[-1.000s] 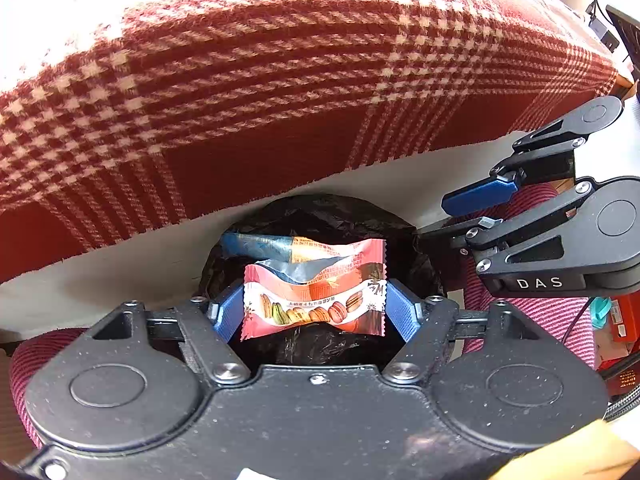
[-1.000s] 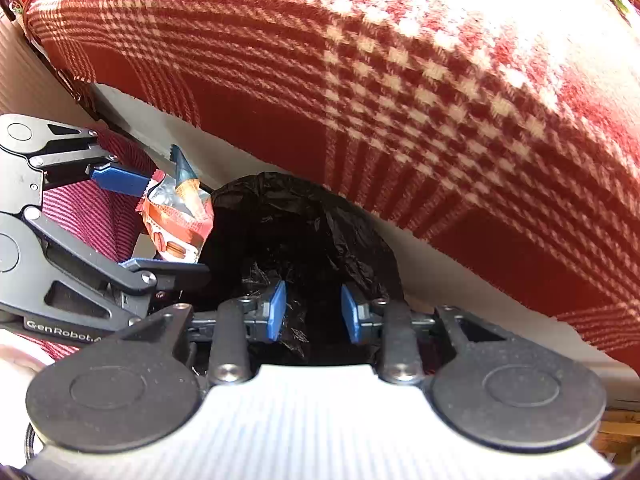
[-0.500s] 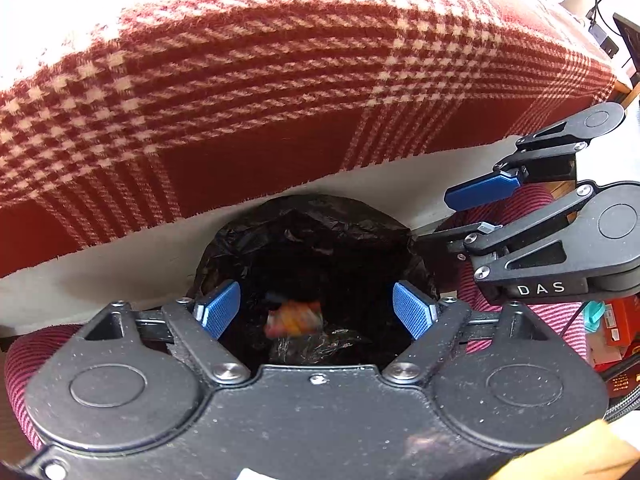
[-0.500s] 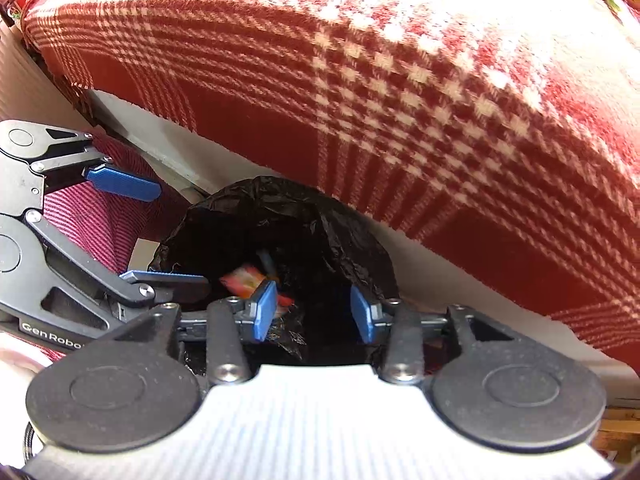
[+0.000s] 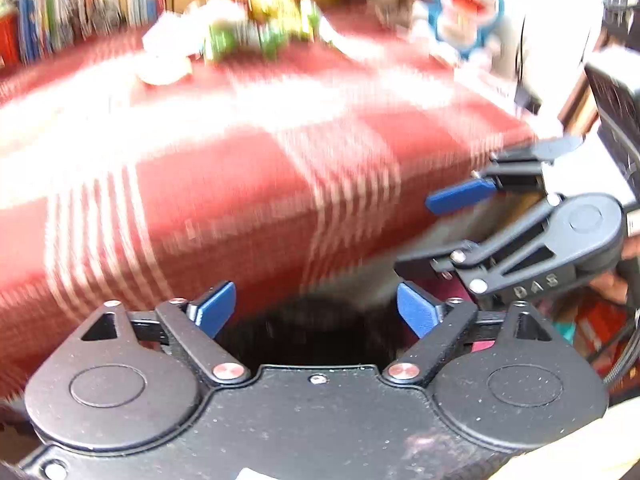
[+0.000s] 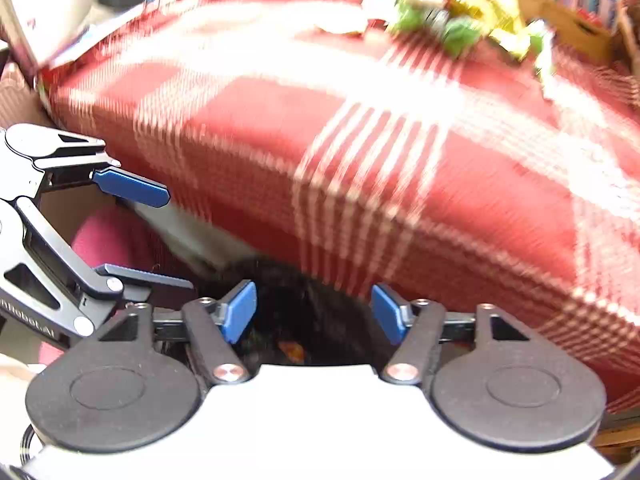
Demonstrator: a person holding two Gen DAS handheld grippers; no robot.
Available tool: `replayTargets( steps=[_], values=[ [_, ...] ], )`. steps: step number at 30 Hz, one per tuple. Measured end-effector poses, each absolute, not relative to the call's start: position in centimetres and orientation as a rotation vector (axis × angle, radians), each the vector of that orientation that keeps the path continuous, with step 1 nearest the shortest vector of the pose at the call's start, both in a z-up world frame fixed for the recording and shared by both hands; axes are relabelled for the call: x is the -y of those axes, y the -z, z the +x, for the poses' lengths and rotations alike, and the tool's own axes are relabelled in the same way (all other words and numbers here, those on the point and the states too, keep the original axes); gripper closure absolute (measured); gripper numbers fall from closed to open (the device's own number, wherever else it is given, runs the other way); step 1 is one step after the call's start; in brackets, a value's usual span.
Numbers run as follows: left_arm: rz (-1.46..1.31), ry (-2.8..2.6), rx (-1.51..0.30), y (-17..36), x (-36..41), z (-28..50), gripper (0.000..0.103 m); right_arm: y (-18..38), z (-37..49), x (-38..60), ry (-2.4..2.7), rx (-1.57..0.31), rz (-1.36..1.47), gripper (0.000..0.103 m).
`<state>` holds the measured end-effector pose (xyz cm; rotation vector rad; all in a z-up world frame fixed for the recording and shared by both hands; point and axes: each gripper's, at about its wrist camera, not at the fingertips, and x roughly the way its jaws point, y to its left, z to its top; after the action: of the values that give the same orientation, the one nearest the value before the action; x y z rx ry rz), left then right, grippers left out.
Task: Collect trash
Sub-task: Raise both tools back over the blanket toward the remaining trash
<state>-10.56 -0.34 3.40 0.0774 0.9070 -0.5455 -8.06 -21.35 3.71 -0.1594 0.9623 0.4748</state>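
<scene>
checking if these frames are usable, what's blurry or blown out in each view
Left wrist: left gripper sharp; plaid blanket and wrapper pile motion-smeared, sunlit band overexposed. Right wrist: right gripper crisp; blanket streaked, glare on top; black trash bag too dark to read.

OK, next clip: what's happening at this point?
A person is clearing trash with a handheld claw in each hand. Both the left claw and the right claw hang over the black trash bag below the edge of the red plaid blanket, jaws opening, nothing between them. An orange scrap shows inside the bag. More blurred green and yellow litter lies at the blanket's far side.
</scene>
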Motion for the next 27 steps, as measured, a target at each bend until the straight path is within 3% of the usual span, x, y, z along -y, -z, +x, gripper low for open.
replayTargets(
  steps=[10,22,27],
  values=[
    [0.032,0.357,-0.7,-7.7,0.5,-2.6,0.006,-7.9,-3.8,25.3,-0.237,-0.773,-0.102,0.017],
    [0.093,0.168,-0.693,-4.8,1.5,9.6,0.005,-6.3,6.0,28.9,-0.031,-0.741,-0.067,0.017],
    [-0.024,0.107,-0.709,-3.8,0.4,12.9,0.005,-5.0,10.0,30.1,0.005,-0.776,-0.023,0.017]
  ],
)
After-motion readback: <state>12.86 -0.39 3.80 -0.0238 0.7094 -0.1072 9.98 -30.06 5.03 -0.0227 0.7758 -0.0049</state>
